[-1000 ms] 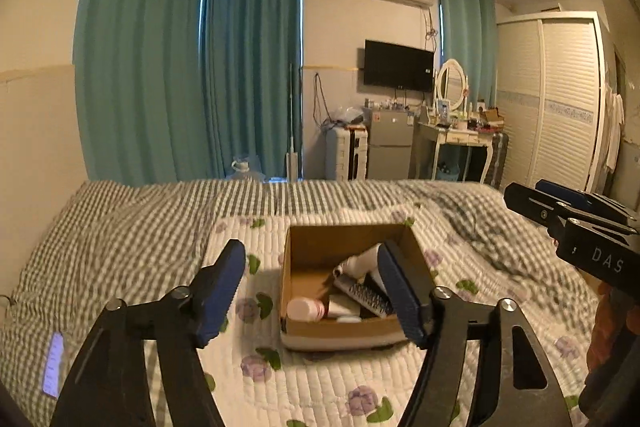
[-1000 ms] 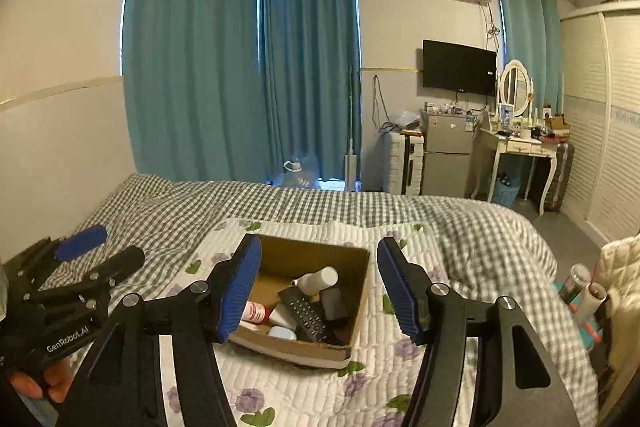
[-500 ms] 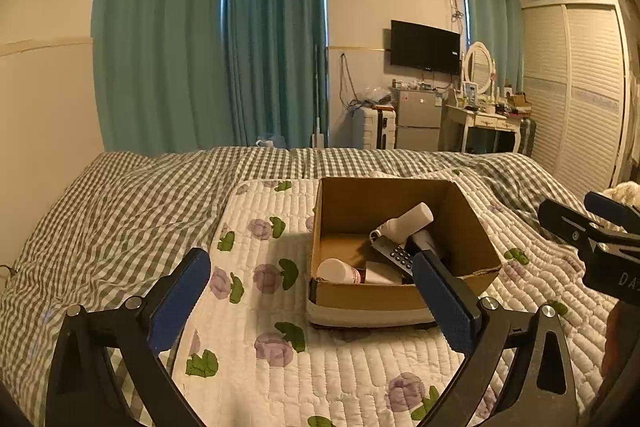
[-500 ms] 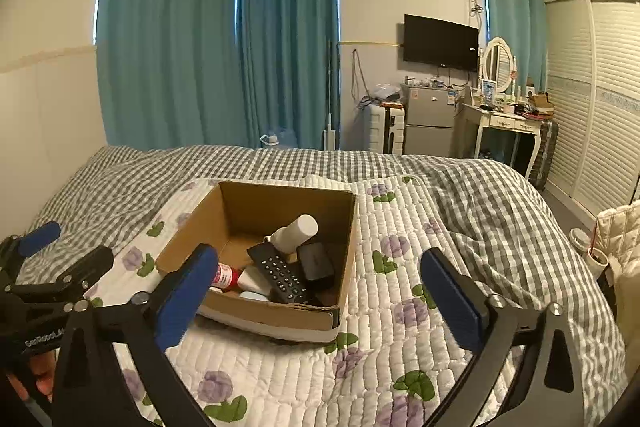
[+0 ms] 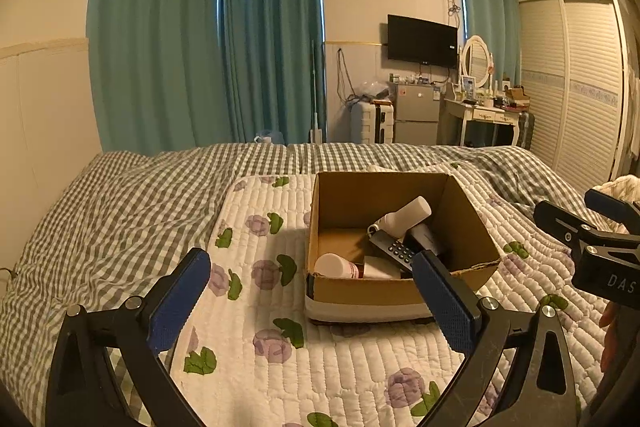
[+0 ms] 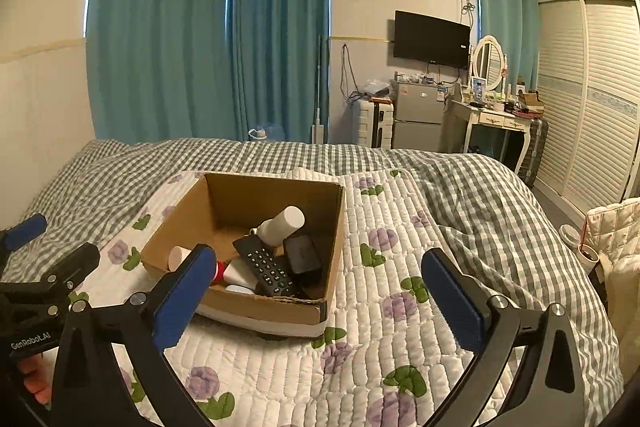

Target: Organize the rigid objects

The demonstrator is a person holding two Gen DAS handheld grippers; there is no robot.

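A: What do the two tools consist of?

B: The left gripper (image 5: pixel 312 301) and right gripper (image 6: pixel 320 297) each have a black, triangular-cutout frame carrying two blue, fine-textured pads (image 5: pixel 178 301), with silver screw heads at the finger joints.

A: Any markings?

B: From the right wrist view, the left gripper's body bears white lettering "GenRobot.AI"; from the left wrist view, the right gripper's body shows "DAS". Bare, reddish-lit fingertips (image 6: pixel 34 383) appear beneath the lettered body.
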